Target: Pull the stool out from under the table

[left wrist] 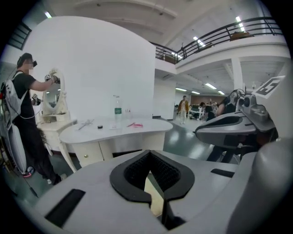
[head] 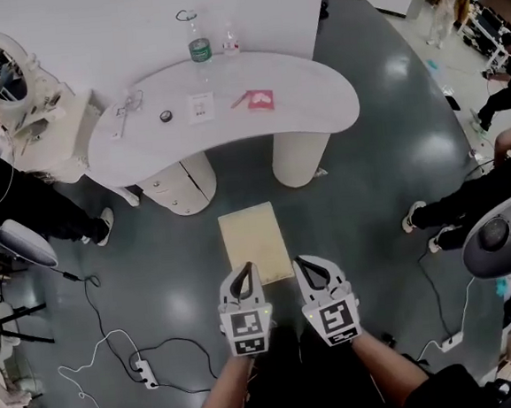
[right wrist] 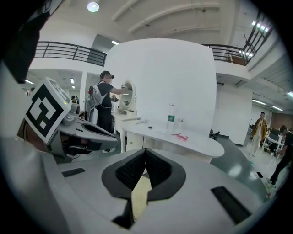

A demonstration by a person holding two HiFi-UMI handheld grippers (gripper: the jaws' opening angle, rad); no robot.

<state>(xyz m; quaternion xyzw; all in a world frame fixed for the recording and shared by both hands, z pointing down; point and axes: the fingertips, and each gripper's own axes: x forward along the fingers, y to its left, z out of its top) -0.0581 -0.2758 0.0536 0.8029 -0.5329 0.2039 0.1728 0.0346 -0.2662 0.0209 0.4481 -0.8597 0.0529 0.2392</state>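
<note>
Hovering side by side, both jaw pairs pressed together, nothing pinched: left gripper [head: 243, 271] over near-left corner of stool [head: 253, 234], right gripper [head: 307, 265] just beside near-right corner. Stool stands on floor in front of table [head: 327, 104], seat seemingly clear of tabletop. Pull looks nearly complete. For more travel: open jaws, grip near edge at both corners, draw straight back, evenly, no tilting.

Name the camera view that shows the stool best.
Head view: the stool shows whole from above, its tan seat standing before the table. Both gripper views catch only a tan sliver of it past their jaws.
</note>
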